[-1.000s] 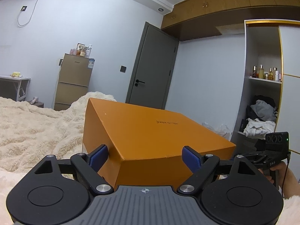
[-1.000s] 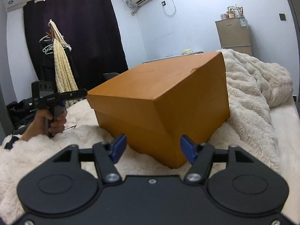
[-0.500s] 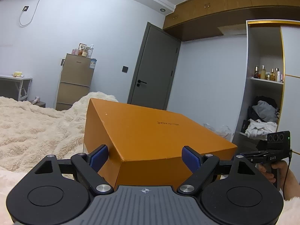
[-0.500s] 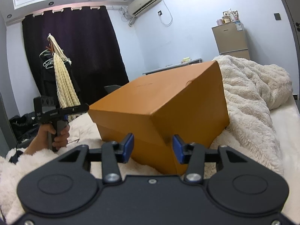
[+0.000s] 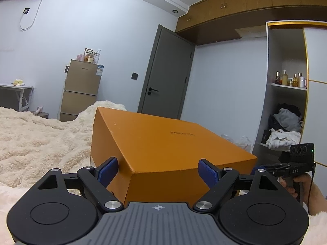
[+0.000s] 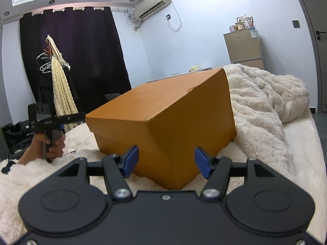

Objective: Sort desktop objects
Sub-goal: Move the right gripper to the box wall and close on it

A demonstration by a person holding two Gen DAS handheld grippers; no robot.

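One orange box (image 5: 163, 143) (blanket (image 5: 36, 143) around)

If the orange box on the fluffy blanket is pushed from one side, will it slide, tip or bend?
The orange box looks stiff: its edges are sharp and its faces flat. It probably drags rather than slides, since the fluffy blanket is soft. Pushed high, it may rock, because it already sits tilted. Its weight cannot be judged.

Around you: cream fleece blanket (image 5: 36, 143) over the bed, gold fridge (image 5: 81, 89) against the far wall with jars on top, grey door (image 5: 165, 75) to its right, open wardrobe (image 5: 286, 106) far right holding bottles and clothes. Black curtain (image 6: 77, 57) and an air conditioner (image 6: 152, 4) on the window side.
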